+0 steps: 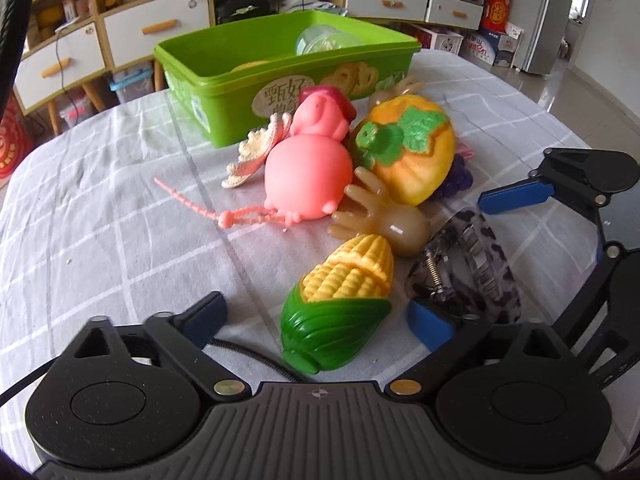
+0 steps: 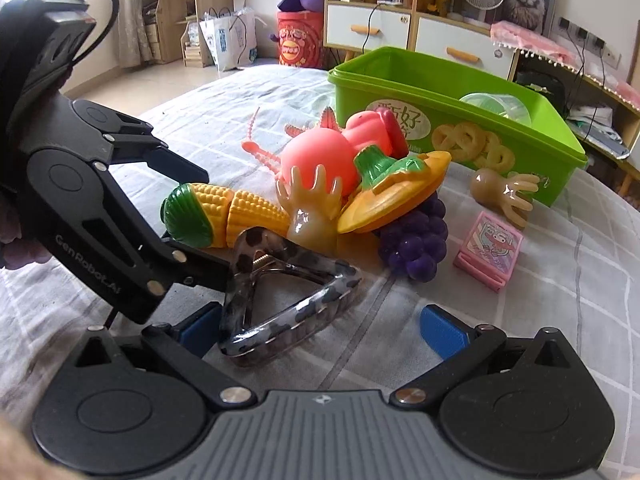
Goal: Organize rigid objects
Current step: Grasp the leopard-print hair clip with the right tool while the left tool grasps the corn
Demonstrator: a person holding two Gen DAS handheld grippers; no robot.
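Note:
A pile of toys lies on the checked cloth in front of a green box (image 1: 224, 92). My left gripper (image 1: 316, 320) is open, its fingers on either side of a toy corn cob (image 1: 340, 292). My right gripper (image 2: 324, 326) is open around a spotted hair claw clip (image 2: 280, 296), which lies on the cloth; the clip also shows in the left wrist view (image 1: 468, 272). The right gripper's blue pads (image 1: 516, 196) show at the right of the left wrist view. The left gripper (image 2: 176, 216) shows in the right wrist view by the corn (image 2: 224, 212).
The pile holds a pink rubber toy (image 1: 308, 176), an orange pumpkin (image 1: 416, 148), two tan hand toys (image 1: 384, 216), purple grapes (image 2: 416, 240) and a pink card box (image 2: 488, 250). The green box (image 2: 452, 120) holds a clear cup (image 2: 500, 106). Cabinets stand behind.

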